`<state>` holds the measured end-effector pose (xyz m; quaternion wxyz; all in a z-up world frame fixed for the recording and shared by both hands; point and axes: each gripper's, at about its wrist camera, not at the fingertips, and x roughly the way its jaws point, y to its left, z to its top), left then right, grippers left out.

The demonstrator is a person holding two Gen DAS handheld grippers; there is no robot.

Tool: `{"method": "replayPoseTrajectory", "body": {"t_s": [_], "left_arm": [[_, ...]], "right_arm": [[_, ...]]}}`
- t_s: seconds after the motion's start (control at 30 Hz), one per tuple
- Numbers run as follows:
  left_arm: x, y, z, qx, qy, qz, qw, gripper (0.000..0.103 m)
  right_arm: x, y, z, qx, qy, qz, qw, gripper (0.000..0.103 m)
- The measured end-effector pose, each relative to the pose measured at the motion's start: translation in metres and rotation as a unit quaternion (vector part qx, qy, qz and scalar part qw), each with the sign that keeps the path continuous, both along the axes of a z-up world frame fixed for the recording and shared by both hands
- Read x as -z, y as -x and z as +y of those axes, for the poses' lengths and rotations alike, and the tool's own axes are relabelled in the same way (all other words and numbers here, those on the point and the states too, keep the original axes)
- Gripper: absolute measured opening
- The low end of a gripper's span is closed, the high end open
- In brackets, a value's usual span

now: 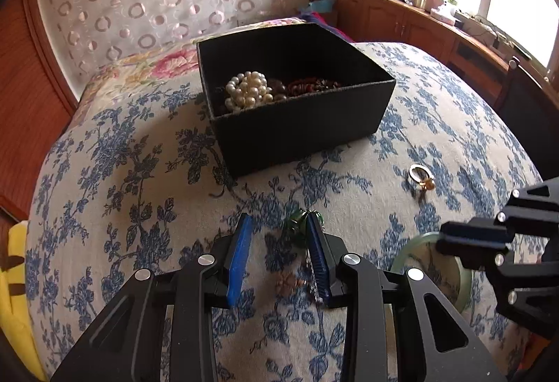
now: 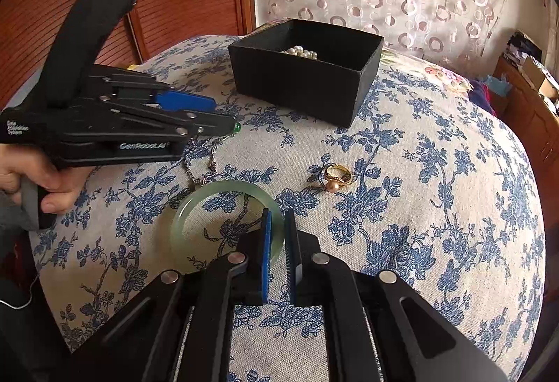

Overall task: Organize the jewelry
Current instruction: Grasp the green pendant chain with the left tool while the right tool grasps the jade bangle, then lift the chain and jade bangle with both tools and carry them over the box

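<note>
- Jewelry lies scattered on a blue-flowered bedspread (image 2: 436, 172) in front of me; a black box (image 1: 300, 127) further back already holds a pearl strand (image 1: 248, 91) and darker beads.
- My right gripper (image 2: 279, 217) has its tongs nearly together, straddling the rim of a pale green bangle (image 2: 195, 203); I cannot tell if they are gripping it yet.
- I judge the bangle rigid, smooth, slippery and breakable, so I would pinch squarely across its band.
- My left gripper (image 1: 279, 224) has its tongs apart over a green-beaded chain (image 1: 297, 224), which looks limp and light.
- Gold rings (image 2: 337, 176) sit loose nearby.
</note>
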<state>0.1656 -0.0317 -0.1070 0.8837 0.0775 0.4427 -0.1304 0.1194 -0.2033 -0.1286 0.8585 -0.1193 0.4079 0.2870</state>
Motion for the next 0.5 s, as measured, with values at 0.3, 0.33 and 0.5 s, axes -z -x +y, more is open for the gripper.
{"method": "replayPoseTrajectory", "body": {"t_s": [0.3,0.33,0.5], "left_arm": [[0.001,-0.003,-0.012,0.023,0.007,-0.001,0.9997,0.008],[0.000,-0.002,-0.014,0.026,0.007,-0.002,0.9996,0.006],[-0.002,0.005,-0.009,0.019,0.012,-0.010,0.9997,0.005]], "right_arm": [[0.000,-0.001,-0.001,0.000,-0.003,0.002,1.000,0.008],[0.000,-0.001,-0.001,0.000,-0.004,0.002,1.000,0.008],[0.000,-0.002,-0.001,0.000,-0.005,0.003,1.000,0.008]]}}
